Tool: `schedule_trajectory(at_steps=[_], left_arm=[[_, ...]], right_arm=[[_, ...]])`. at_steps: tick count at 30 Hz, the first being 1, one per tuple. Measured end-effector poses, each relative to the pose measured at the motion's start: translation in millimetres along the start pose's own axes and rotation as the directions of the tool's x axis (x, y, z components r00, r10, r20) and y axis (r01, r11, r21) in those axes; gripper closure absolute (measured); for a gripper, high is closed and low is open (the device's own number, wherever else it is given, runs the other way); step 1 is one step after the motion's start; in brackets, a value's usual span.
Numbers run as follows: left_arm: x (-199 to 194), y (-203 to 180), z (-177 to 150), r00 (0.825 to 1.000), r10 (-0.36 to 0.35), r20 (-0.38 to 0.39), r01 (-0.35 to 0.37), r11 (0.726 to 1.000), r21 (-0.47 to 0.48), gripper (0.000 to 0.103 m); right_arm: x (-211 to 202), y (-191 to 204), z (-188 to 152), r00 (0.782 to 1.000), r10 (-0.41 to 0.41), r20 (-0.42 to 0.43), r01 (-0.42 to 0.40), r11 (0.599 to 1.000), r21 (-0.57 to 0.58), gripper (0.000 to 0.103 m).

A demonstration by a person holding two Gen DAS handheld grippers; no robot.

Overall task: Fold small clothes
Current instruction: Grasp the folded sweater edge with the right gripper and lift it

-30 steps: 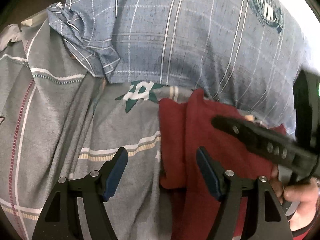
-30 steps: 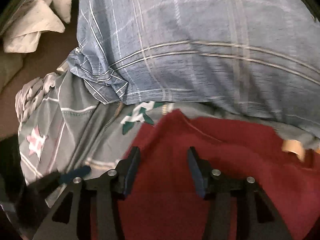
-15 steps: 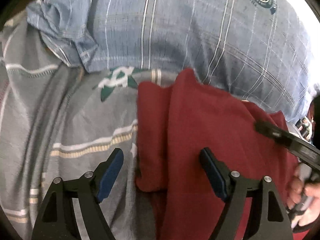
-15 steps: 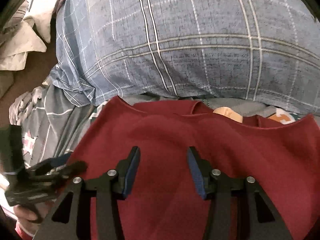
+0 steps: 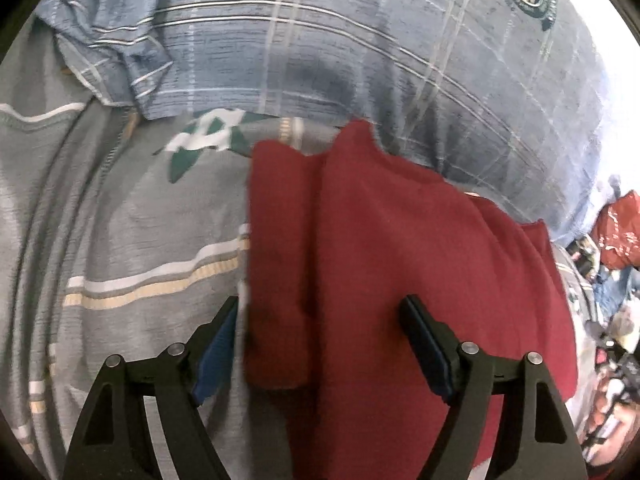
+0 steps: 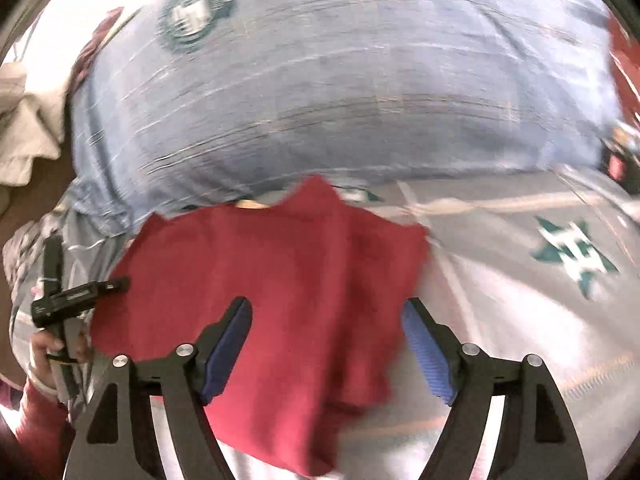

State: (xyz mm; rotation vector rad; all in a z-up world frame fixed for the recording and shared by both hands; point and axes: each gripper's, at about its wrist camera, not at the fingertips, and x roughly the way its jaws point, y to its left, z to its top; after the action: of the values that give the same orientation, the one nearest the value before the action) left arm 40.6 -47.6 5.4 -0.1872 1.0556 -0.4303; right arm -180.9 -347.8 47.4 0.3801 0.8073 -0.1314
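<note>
Red garment (image 5: 400, 260) lies on grey bedsheet (image 5: 120, 220) by blue pillow (image 5: 360, 60). Left gripper (image 5: 320, 340) fingers apart above it; right gripper (image 6: 326, 344) fingers opening, clamping nothing.

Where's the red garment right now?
The red garment lies on the grey bedsheet, in front of the blue checked pillow, low and central in both wrist views.

A home bedroom: patterned bedsheet (image 5: 132, 240), plaid pillow (image 5: 360, 60), scattered clothes

Red garment (image 6: 280, 280) lies on grey bedsheet (image 6: 520, 312) below blue pillow (image 6: 340, 92); right gripper (image 6: 326, 344) jaws opening above it, pads clear; left gripper (image 6: 80, 292) at garment's left edge.
</note>
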Motion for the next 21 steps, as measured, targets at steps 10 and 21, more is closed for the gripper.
schedule_trajectory(at_steps=[10, 21], left_arm=[[8, -1, 2, 0.999, -0.048, 0.007, 0.047, 0.998, 0.031, 0.025], [-26, -17, -2, 0.993, -0.06, 0.1, 0.059, 0.998, 0.014, 0.084]], right_arm=[[49, -19, -3, 0.989, 0.106, -0.099, -0.099, 0.992, 0.078, 0.024], [23, 14, -1, 0.998, 0.038, 0.041, -0.037, 0.999, -0.033, 0.086]])
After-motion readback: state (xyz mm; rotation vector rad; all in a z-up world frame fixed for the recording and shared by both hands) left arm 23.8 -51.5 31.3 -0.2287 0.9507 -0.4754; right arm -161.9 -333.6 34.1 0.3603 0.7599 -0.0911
